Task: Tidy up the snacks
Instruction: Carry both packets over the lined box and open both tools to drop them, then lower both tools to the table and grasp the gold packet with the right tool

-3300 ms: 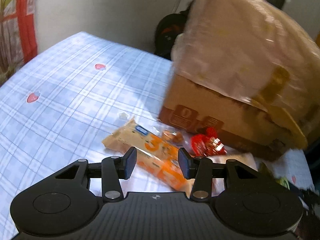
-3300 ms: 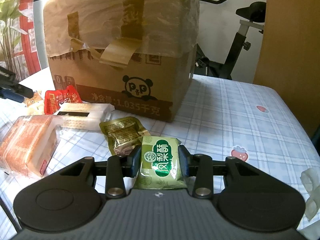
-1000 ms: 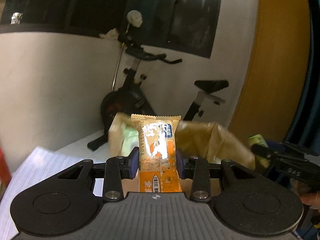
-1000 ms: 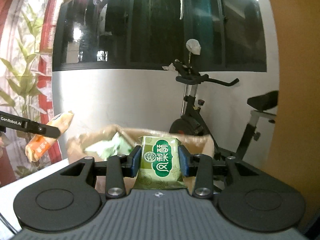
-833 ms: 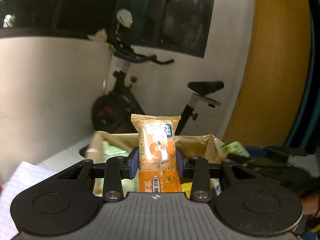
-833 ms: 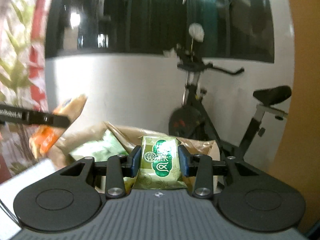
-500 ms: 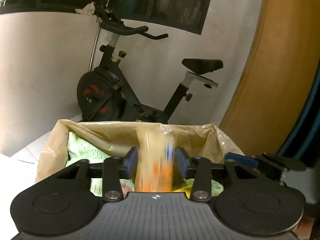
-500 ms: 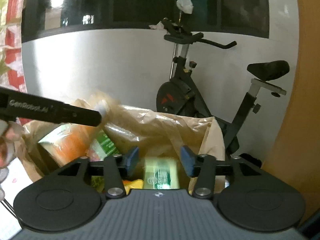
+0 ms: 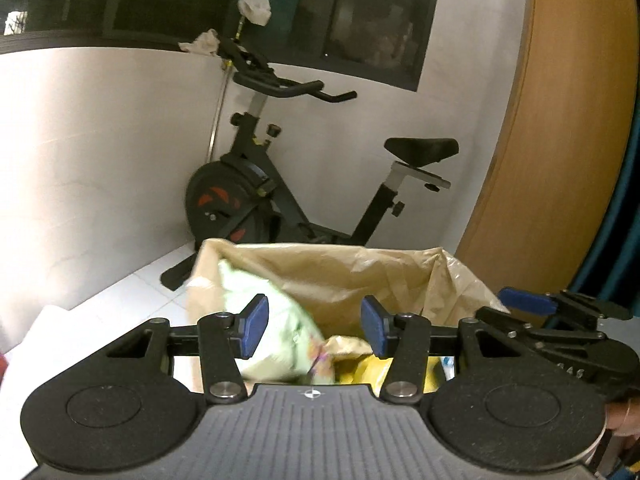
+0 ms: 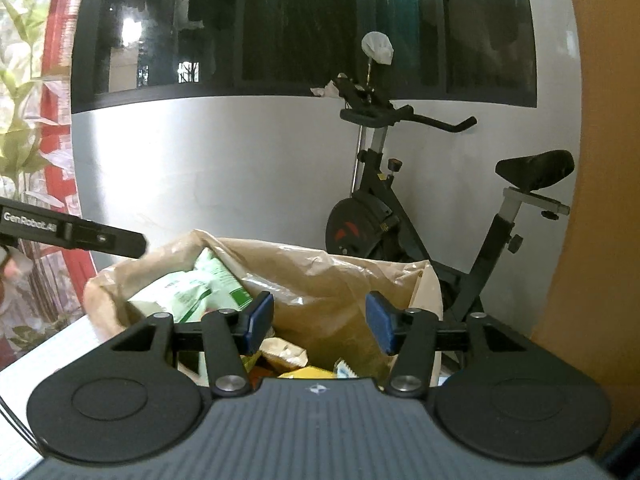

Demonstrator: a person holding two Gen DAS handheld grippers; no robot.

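The left tool [image 9: 314,330] and right tool [image 10: 319,322] both hang with jaws spread apart and nothing between them, low in their frames above the open bag-lined box [image 10: 332,280]. The snacks lie inside it: a pale green packet [image 10: 192,286] at centre left and a yellow one [image 9: 368,372] lower down. An exercise bike [image 10: 400,208] stands behind.

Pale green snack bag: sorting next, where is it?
The pale green snack bag leans inside the brown plastic-lined box, at its left side, in both views.
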